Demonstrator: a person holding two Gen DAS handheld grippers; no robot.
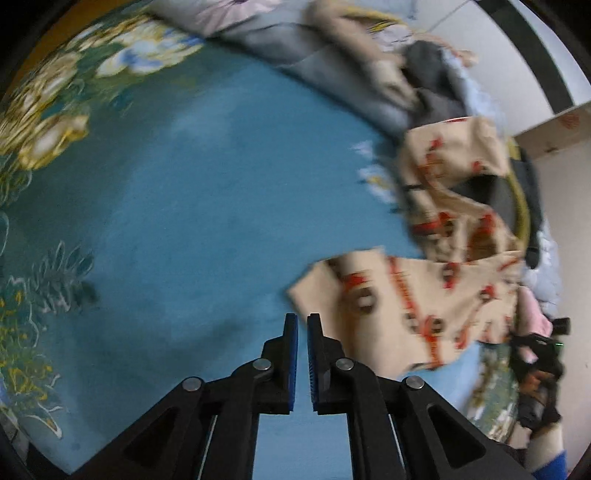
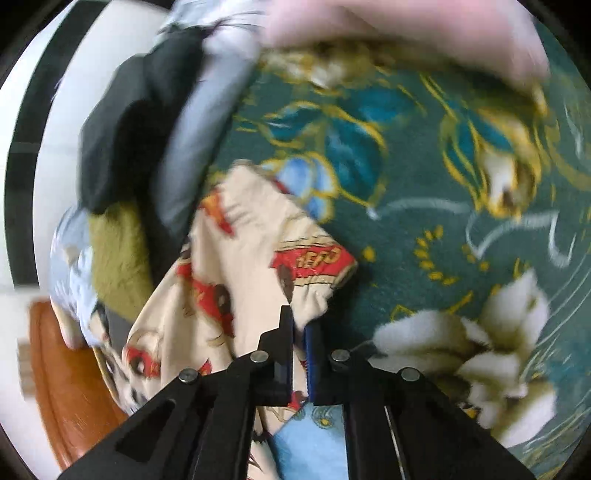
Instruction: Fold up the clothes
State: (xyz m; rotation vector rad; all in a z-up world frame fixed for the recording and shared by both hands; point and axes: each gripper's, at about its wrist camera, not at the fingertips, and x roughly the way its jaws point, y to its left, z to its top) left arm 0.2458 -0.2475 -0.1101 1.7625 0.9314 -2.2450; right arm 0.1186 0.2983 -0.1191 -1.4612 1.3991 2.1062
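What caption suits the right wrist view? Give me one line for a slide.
Right gripper shut on the cream cartoon-print garment, lifting it over the floral blanket.

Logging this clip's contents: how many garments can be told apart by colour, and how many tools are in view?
Cream cartoon-print garment: 1
Tan garment: 1
Dark grey garment: 1
Pink garment: 1
Olive-green piece: 1
Tools: 2, left tool and right tool
Total: 7. Blur may hide more in the pile.
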